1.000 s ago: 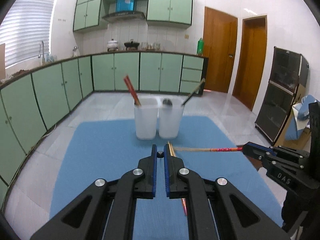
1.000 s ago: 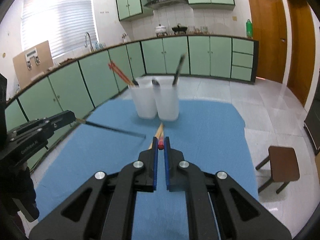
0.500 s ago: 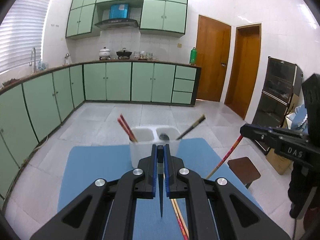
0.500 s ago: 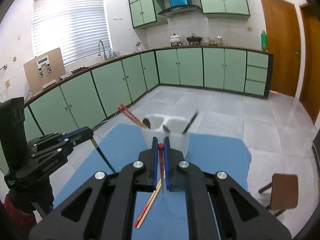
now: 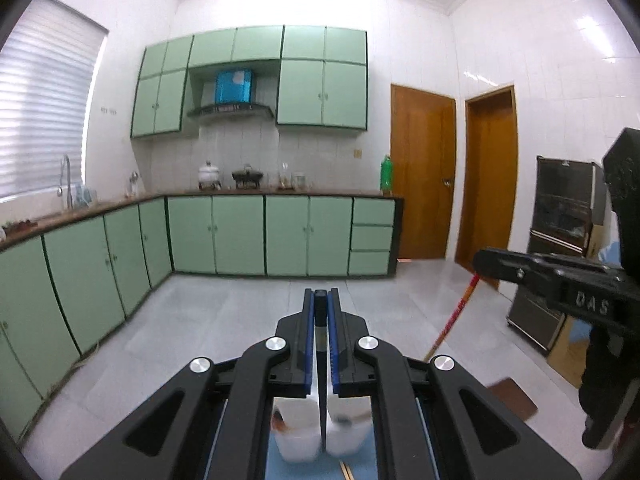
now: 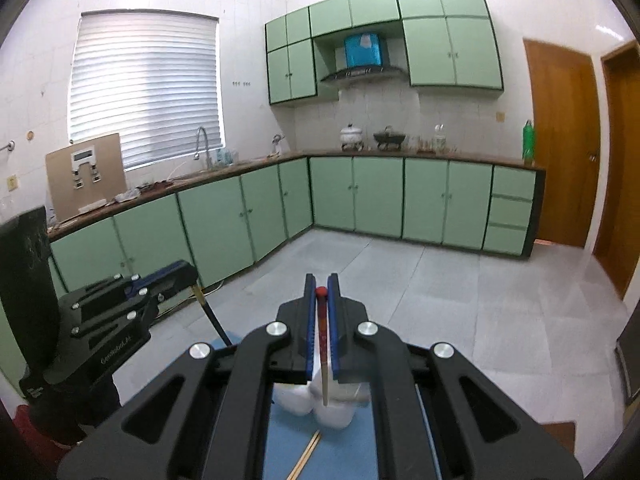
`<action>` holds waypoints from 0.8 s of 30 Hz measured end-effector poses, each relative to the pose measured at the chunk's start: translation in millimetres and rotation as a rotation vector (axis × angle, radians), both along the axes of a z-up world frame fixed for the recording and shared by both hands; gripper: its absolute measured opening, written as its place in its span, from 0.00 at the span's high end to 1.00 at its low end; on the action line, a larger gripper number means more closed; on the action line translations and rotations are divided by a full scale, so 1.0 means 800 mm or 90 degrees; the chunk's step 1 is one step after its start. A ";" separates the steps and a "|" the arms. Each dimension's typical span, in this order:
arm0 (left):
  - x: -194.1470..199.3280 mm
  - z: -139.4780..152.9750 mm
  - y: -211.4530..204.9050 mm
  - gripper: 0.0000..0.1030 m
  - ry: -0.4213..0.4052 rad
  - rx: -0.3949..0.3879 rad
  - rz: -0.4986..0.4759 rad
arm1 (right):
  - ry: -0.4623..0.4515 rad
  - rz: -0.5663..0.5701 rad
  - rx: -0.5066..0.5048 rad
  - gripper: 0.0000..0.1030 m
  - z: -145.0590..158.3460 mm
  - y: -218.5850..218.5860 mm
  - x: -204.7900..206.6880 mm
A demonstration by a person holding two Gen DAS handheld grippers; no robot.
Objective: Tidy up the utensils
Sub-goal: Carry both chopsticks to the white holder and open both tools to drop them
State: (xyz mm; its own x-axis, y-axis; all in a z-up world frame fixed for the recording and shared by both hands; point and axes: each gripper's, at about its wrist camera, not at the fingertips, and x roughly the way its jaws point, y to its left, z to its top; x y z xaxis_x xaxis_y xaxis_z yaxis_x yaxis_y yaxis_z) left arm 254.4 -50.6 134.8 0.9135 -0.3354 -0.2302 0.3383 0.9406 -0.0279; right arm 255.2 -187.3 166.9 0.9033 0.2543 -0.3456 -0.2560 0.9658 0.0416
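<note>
chopstick, the black one (image 5: 320, 364), hangs tip-down from your left gripper (image 5: 320, 300), jaws clamped on its top; the holder (image 5: 316, 438) sits directly below, mostly hidden. in the right view your right gripper (image 6: 321, 286) pinches the red-tipped chopstick (image 6: 323, 356) likewise, above the blurred holder.

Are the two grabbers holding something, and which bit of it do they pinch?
Yes. The left gripper pinches a black chopstick by its top end; the right gripper pinches a red-topped chopstick likewise.
</note>
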 end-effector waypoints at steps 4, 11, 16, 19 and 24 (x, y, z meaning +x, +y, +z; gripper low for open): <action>0.042 -0.004 -0.011 0.94 -0.016 0.015 0.021 | 0.006 -0.012 -0.009 0.95 -0.009 -0.001 0.039; 0.096 -0.067 -0.017 0.94 0.067 0.023 0.027 | 0.058 -0.026 -0.001 0.95 -0.069 -0.002 0.087; 0.108 -0.097 -0.018 0.89 0.107 0.037 0.035 | 0.095 -0.021 -0.019 0.94 -0.102 0.013 0.102; 0.105 -0.103 -0.010 0.72 0.116 0.032 0.039 | 0.118 -0.026 -0.032 0.87 -0.116 0.019 0.105; 0.082 -0.097 0.000 0.53 0.102 0.035 0.046 | 0.096 -0.053 -0.025 0.54 -0.113 0.011 0.081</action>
